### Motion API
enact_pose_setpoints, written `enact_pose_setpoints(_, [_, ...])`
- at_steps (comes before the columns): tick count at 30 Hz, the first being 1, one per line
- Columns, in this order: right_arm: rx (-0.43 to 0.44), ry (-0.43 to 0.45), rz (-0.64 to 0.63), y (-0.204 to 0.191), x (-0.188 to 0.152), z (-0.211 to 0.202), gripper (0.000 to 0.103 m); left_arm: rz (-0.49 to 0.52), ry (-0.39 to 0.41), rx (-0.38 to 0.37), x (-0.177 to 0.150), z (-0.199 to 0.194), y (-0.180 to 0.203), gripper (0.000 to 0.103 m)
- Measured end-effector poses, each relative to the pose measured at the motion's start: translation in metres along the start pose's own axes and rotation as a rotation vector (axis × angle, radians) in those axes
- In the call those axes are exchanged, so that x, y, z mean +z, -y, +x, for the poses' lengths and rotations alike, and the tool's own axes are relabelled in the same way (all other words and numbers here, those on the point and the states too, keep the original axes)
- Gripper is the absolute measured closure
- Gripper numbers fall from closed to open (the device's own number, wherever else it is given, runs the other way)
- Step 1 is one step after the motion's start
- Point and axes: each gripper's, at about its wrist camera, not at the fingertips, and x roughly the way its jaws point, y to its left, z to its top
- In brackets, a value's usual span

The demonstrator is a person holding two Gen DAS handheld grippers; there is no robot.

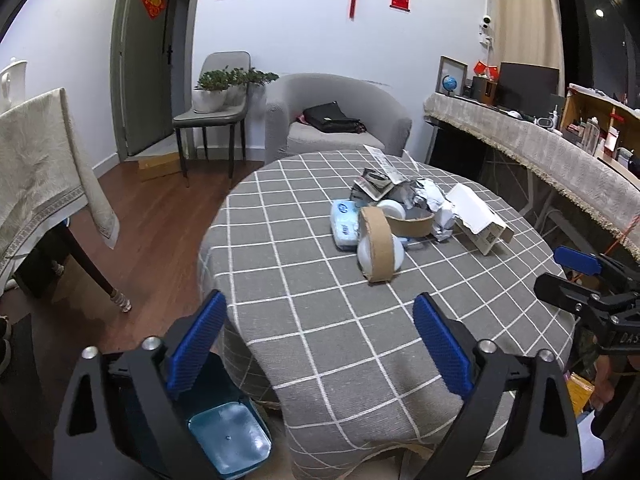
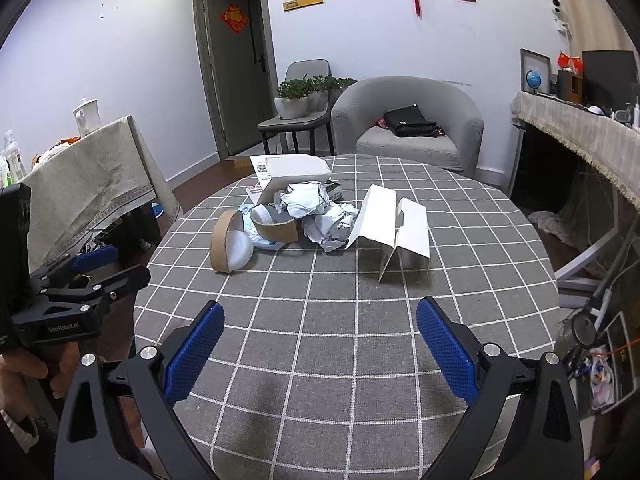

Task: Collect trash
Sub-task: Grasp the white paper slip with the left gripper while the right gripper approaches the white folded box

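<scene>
The left gripper (image 1: 318, 350) stands wide with nothing between its blue pads, above the near edge of the round table (image 1: 320, 320), and the right gripper (image 2: 320, 354) is spread just as wide and empty over the checked cloth. Farther in, mid-table, the trash lies heaped: a cardboard tape ring (image 2: 222, 246), crumpled paper (image 2: 324, 220) and a white folded box (image 2: 394, 226). Below the left fingers sits what looks like a blue bin (image 1: 230, 436), on the floor beside the table.

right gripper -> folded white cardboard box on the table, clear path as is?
Probably yes. The right gripper is open and empty, and only bare checked tablecloth lies between it and the white cardboard box, which sits at the pile's near right edge.
</scene>
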Motion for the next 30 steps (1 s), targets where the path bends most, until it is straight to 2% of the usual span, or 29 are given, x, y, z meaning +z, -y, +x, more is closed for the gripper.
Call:
enact_pose_setpoints(3, [0.001,-0.003,-0.001,0.001,0.000,0.001,0.005,0.011,-0.010,-0.021,0.001,0.002,0.004,0.020])
enact_pose_setpoints(10, [0.006,0.004,0.002,0.005,0.003,0.002,0.008,-0.010,0.008,-0.049,0.014,0.008,0.006,0.021])
enact_pose_setpoints(14, [0.028,-0.006,0.010,0.011,0.007,0.008,0.020,-0.020,0.020,-0.072,0.025,0.014,0.008,0.029])
enact_pose_setpoints(18, [0.025,-0.006,0.024,0.018,0.011,0.012,0.026,-0.037,0.004,-0.126,0.035,0.025,0.011,0.040])
enact_pose_setpoints(21, [0.009,-0.004,0.050,0.029,0.014,0.015,0.026,-0.039,0.001,-0.143,0.042,0.033,0.016,0.042])
enact_pose_setpoints(24, [0.008,-0.009,0.081,0.038,0.018,0.020,0.026,-0.043,-0.008,-0.157,0.050,0.043,0.019,0.049])
enact_pose_setpoints(27, [0.028,-0.004,0.132,0.047,0.024,0.025,0.025,-0.033,-0.026,-0.153,0.055,0.058,0.021,0.050])
enact_pose_setpoints(30, [0.029,-0.006,0.165,0.052,0.030,0.032,0.024,-0.066,-0.037,-0.177,0.062,0.069,0.017,0.050])
